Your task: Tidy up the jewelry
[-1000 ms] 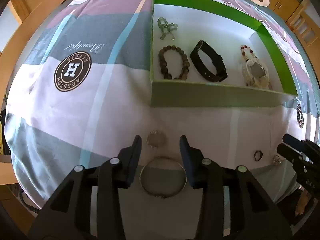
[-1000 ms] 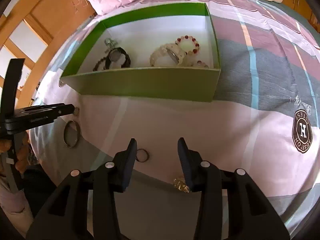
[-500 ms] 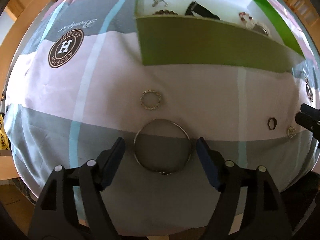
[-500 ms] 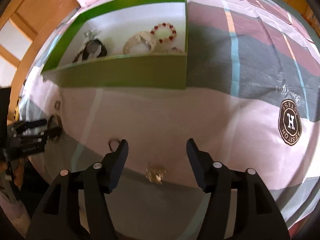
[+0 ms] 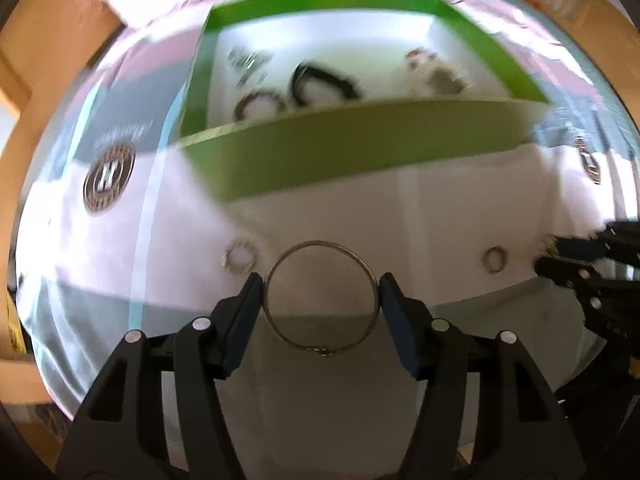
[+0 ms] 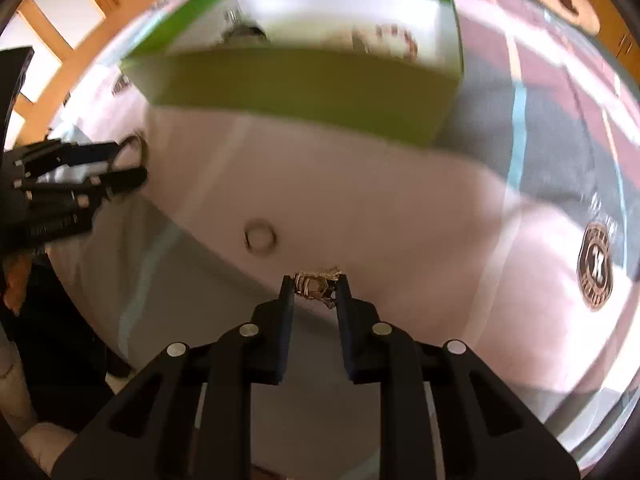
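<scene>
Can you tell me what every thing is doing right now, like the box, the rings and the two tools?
Green box: open on the bed, bracelets inside.
Big silver bangle: gripped between the left tool, whose jaws are closing.
Gold piece: pinched in the right tool, also closing.
Small ring: loose on the bedsheet.
Sparkly ring: loose on the sheet, left of the bangle.

Bed sheet (image 5: 420, 208) carries green box (image 5: 360, 152), beaded ring (image 5: 239, 258), small ring (image 6: 260, 236).
</scene>
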The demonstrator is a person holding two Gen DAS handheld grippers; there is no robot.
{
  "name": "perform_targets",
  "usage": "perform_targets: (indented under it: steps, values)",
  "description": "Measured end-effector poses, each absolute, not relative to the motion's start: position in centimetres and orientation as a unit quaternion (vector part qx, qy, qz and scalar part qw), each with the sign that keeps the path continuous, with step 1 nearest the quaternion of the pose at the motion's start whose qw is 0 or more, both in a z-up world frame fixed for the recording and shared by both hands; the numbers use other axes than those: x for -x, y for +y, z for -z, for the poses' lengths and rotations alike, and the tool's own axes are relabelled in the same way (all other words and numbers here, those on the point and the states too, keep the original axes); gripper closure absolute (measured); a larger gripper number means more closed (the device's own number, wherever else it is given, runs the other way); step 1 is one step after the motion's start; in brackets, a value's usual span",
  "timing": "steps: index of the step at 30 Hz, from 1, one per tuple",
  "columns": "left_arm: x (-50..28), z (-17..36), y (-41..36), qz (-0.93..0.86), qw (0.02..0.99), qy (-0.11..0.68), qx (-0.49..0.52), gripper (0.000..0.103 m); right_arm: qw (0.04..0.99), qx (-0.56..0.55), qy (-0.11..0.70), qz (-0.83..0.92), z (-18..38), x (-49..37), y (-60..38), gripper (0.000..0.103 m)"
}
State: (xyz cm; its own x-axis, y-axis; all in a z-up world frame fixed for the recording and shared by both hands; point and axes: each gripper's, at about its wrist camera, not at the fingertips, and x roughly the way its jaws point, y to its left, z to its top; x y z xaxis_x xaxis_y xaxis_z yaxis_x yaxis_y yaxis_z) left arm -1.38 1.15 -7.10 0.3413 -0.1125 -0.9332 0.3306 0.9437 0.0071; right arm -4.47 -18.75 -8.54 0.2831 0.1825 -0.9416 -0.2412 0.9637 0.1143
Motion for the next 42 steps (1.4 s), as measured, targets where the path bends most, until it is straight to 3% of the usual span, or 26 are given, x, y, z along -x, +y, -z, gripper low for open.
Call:
perform_targets:
  steps: [14, 42]
  values:
    - [2.0, 5.7, -3.0, 0.154, 0.854, 0.473, -0.151, 0.042, 0.852, -0.008, 0.517, -0.078, 8.8, 2.2, -19.4, 0.082]
    - [-0.4, 8.8, -5.0, 0.134, 0.848, 0.494, -0.137, 0.042, 0.861, -0.03, 0.505, -0.058, 9.1, 2.0, -19.1, 0.082]
